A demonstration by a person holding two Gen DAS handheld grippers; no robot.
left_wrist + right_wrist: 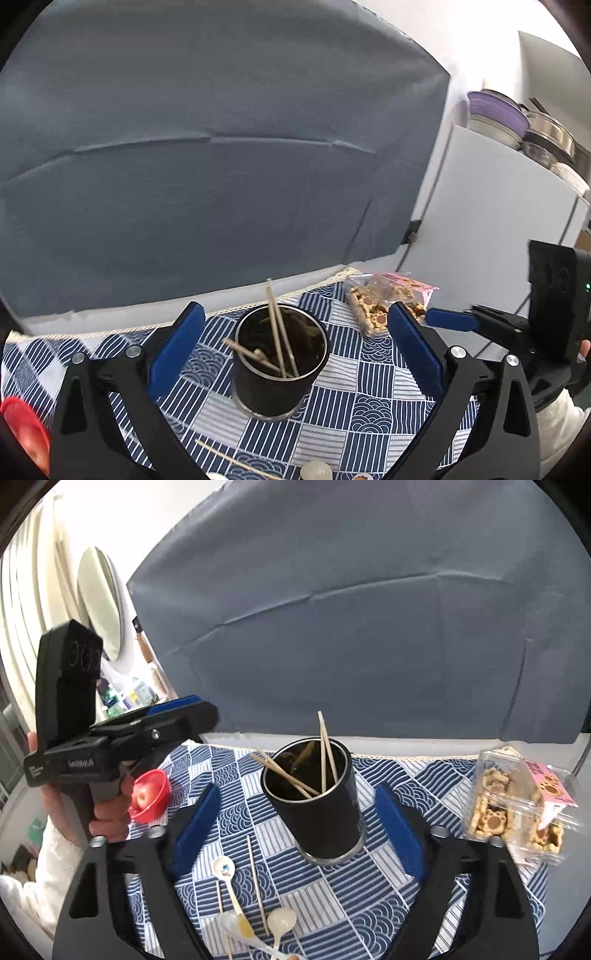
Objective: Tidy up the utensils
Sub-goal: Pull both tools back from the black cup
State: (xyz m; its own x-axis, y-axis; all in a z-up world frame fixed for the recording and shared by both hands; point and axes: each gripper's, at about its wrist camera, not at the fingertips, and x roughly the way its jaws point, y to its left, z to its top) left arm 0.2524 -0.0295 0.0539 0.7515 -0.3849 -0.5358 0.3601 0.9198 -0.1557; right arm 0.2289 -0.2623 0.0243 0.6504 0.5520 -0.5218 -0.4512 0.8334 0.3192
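Observation:
A black metal cup [279, 373] [317, 801] stands on the blue patterned tablecloth and holds several wooden chopsticks [277, 332] [325, 753]. My left gripper [295, 343] is open and empty, its blue pads on either side of the cup. My right gripper [297, 830] is open and empty, also framing the cup. In the right wrist view, loose chopsticks [256, 882] and small white spoons [227, 878] lie on the cloth in front of the cup. One loose chopstick [236, 459] and a spoon bowl [316, 470] show at the bottom of the left wrist view.
A clear box of cookies [384, 299] [517, 805] lies to the right of the cup. A red bowl [151, 794] [26, 424] with an apple sits at the left. A grey backdrop [221, 166] hangs behind the table. Pots [517, 122] stand on a white cabinet.

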